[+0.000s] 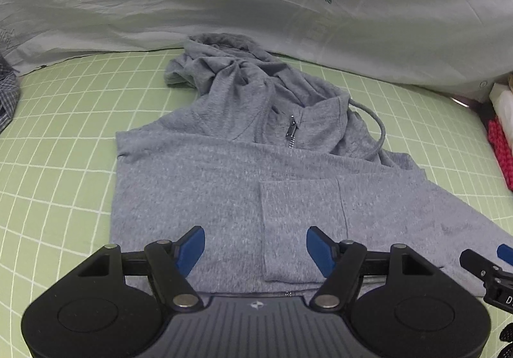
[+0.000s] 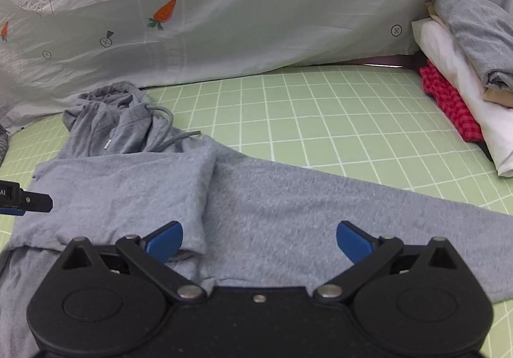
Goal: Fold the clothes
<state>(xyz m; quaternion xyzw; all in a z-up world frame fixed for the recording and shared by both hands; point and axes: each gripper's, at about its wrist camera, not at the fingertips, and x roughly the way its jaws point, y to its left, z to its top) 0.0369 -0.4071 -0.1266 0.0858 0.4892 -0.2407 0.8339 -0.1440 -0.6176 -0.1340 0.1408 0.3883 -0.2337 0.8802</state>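
Both my left tongs (image 1: 255, 247) and right tongs (image 2: 259, 241) hang wide open, empty, over the grey hoodie (image 1: 205, 185) lying flat on the green gridded mat (image 2: 320, 120); I'd pinch the outstretched sleeve (image 2: 368, 217) by its edge.

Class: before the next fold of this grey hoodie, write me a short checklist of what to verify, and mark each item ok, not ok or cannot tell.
1. Left hand-held gripper open, over the hoodie body: ok.
2. Right hand-held gripper open, holding nothing: ok.
3. Right sleeve folded in: not ok, it lies stretched out across the green grid mat.
4. Hood flattened: not ok, bunched.
5. Drawstring tucked: not ok, loose.
6. Folded stack apart from the sleeve: ok.
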